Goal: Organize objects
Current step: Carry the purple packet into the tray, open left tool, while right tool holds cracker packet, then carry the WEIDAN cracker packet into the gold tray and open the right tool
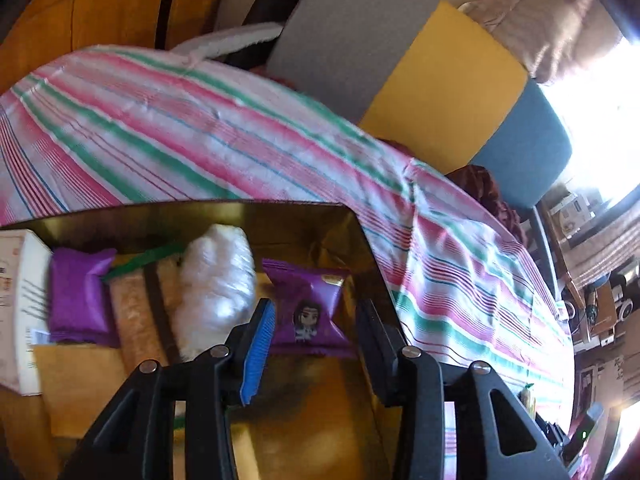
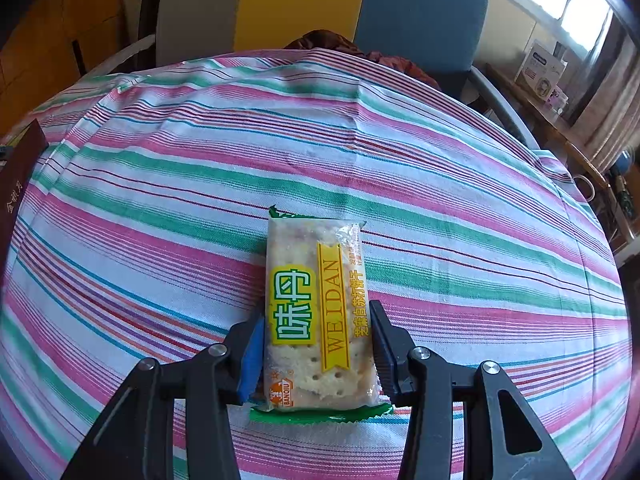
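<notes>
My left gripper (image 1: 315, 306) hangs over an open gold box (image 1: 200, 210), its jaws apart. A purple snack packet (image 1: 308, 312) with a cartoon figure lies in the box between the fingers, with a gap at the right finger. Also in the box are a second purple packet (image 1: 78, 296), a white wrapped bundle (image 1: 218, 280), a biscuit pack (image 1: 136, 312) and a white carton (image 1: 16, 300). My right gripper (image 2: 316, 314) is shut on a clear cracker packet (image 2: 320, 312) with green ends and a yellow label, held just over the striped cloth.
A pink, green and white striped tablecloth (image 2: 360, 140) covers the table. Grey (image 2: 196, 8), yellow (image 2: 296, 0) and blue (image 2: 420, 8) chair backs stand behind its far edge. A dark red box corner (image 2: 20, 168) shows at the left. A cluttered shelf (image 2: 548, 72) is at the right.
</notes>
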Demonstrator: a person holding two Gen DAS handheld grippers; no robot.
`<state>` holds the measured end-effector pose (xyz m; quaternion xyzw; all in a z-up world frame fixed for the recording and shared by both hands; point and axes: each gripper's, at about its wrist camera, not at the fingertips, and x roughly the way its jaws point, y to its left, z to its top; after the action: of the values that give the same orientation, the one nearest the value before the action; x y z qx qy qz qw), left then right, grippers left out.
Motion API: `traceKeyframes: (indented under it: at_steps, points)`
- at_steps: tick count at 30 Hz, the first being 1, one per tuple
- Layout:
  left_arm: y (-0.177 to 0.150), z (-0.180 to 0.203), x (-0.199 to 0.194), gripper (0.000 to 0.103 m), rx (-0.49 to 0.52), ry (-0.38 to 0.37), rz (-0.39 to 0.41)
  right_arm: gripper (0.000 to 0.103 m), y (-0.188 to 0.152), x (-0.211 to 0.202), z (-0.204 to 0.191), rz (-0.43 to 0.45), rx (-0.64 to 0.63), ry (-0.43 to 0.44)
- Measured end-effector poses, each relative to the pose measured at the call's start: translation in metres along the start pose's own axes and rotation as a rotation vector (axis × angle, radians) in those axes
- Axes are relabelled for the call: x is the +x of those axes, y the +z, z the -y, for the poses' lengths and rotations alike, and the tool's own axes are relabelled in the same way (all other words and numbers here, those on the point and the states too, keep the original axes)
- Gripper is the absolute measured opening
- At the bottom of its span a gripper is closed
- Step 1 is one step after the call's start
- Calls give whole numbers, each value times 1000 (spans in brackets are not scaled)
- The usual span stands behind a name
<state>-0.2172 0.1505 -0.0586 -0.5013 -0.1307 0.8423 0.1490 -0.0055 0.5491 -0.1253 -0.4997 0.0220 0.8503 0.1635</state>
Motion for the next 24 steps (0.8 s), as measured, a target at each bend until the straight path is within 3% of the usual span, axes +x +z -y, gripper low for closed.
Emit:
traceKeyframes:
  at_steps: [5,14,24]
  points:
    - [-18,3,-36,43,91,27,68,47,0,-1,-1,1,-1,-2]
    - [-89,5,-92,43,263,116,134,47,1,-1,-3,8,-14,-16]
    - [-134,-2,-119,43,307,173,176,47,0,-1,-4,19,-14,-25]
